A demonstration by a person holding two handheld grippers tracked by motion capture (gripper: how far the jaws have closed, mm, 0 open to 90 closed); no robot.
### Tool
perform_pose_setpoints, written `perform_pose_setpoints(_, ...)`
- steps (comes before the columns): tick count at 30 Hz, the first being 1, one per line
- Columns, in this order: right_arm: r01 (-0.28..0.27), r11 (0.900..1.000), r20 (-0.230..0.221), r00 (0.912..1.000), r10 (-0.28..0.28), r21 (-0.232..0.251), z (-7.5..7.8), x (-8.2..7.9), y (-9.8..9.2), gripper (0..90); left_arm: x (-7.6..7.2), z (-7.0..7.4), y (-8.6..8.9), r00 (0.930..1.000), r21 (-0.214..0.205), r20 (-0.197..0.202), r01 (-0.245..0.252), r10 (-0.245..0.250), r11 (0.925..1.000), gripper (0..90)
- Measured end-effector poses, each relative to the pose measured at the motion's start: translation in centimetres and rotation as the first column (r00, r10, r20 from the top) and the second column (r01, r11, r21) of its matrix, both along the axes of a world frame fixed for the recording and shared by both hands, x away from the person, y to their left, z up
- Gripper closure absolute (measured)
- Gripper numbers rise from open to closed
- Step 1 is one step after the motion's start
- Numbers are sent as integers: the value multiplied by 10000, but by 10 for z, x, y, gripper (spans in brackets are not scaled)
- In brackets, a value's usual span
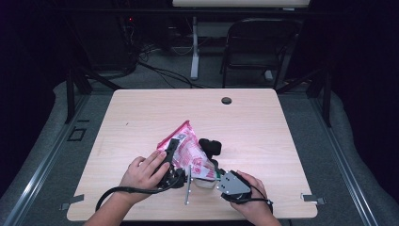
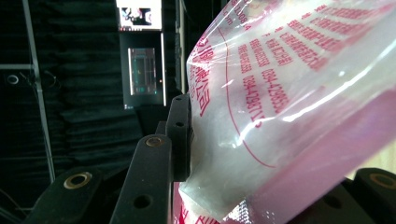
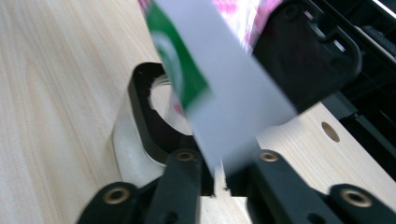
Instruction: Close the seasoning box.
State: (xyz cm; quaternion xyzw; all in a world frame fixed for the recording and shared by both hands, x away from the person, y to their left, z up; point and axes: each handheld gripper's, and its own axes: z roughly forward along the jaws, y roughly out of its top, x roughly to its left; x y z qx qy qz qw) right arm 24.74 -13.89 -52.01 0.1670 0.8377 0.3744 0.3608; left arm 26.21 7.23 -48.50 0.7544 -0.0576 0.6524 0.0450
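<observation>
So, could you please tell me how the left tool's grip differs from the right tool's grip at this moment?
The left tool holds a bulky clear bag with pink print, jaws spread fairly wide; the right tool pinches a thin white card with a green mark, jaws nearly together. The bag stands tilted above the table; the card lies low near it. Both tools grip something.

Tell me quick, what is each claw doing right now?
Left claw: closed on the pink and clear plastic bag.
Right claw: closed on a white card with a green mark.
</observation>
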Motion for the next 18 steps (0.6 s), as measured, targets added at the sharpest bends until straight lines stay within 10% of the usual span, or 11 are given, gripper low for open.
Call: perform_pose_setpoints(18,219,9998,-65,9997,-219,7,-2,7,5,900,0,2,3,9999,-176,-59,-110,109,9998,712)
